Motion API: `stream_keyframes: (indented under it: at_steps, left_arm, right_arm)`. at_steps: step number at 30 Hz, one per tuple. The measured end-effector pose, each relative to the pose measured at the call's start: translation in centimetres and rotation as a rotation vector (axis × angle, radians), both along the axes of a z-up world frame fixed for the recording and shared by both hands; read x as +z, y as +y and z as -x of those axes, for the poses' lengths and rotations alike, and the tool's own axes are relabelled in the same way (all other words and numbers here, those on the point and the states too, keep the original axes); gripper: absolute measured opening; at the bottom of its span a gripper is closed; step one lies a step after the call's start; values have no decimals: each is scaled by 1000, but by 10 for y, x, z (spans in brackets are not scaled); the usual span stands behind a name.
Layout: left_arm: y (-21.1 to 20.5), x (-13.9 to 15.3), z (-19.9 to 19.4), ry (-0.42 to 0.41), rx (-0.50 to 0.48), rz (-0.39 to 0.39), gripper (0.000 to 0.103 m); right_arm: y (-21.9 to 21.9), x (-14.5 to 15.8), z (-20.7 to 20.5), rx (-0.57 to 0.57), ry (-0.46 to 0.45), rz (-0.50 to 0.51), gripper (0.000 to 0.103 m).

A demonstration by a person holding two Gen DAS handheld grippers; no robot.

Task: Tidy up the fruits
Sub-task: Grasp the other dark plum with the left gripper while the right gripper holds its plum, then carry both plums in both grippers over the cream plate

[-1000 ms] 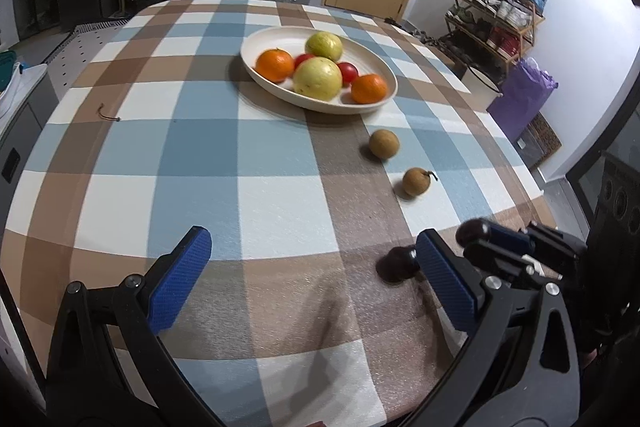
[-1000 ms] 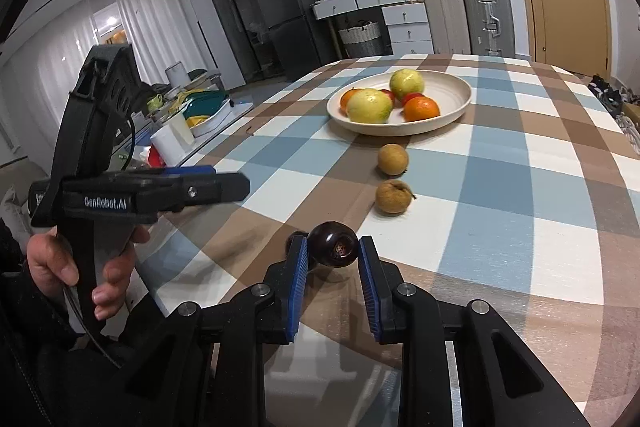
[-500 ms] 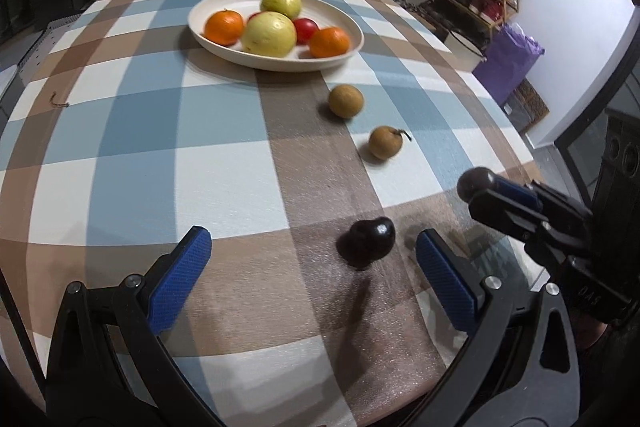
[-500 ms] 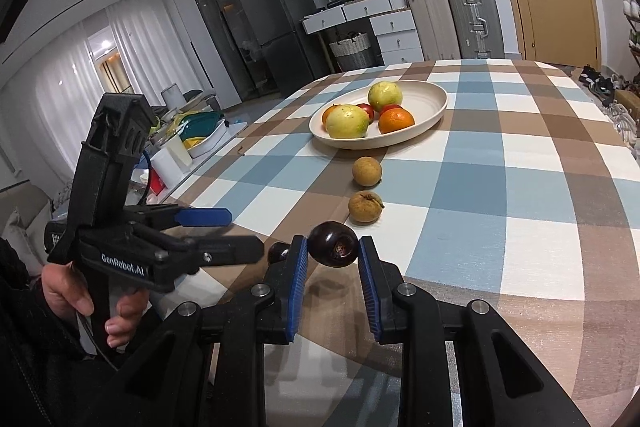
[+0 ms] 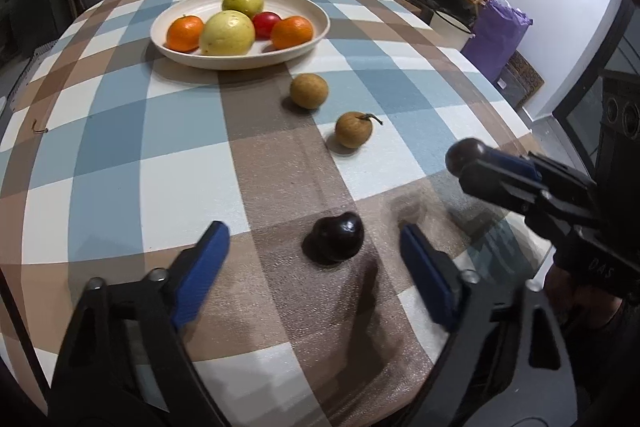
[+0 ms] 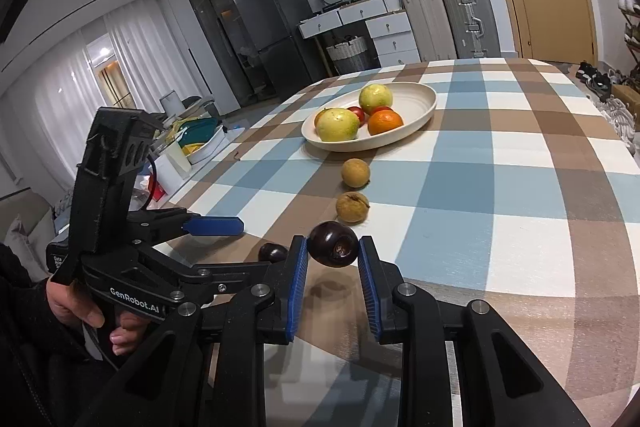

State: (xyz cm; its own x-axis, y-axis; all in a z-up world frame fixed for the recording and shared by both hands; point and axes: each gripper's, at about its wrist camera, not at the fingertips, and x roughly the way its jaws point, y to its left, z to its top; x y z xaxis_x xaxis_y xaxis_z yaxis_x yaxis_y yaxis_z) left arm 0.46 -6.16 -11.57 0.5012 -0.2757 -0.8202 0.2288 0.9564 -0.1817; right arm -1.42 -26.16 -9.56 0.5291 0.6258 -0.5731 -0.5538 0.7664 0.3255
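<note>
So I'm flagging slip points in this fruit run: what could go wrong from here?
The dark fruit in the right gripper is pinched only at the pad tips, so it might slip out. The left gripper, its jaws just closing, straddles a second dark fruit without touching it; uneven contact could roll it toward the near table edge. The plate is already crowded, so added fruit may bump others.

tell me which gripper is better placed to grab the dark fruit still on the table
Left gripper: it is open, closing in around that dark fruit. The right gripper already holds another.
</note>
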Motion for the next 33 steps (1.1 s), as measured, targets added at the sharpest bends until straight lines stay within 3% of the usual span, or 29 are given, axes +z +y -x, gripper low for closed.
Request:
stream_keyframes:
  at_steps: [3,5,7,18,33]
  left_arm:
    - [-2,-1,0,7,-20,13,57]
    - [-2,0,0,10,-36,25,36]
    - [-4,-1,0,22,-58,35,24]
    - [-4,3,0,11,-74,54,24]
    - [22,9,-22,5,-28,105,24]
  right_arm:
    - [-3,1,0,-6,-2,-6,26]
    - [-5,2,0,-7,-6,-7,26]
    - [-5,3,1,-5,-9,-5,26]
    - [-3,2,-1,5,-1,2,26]
    - [16,2,-21,36,12,24,26]
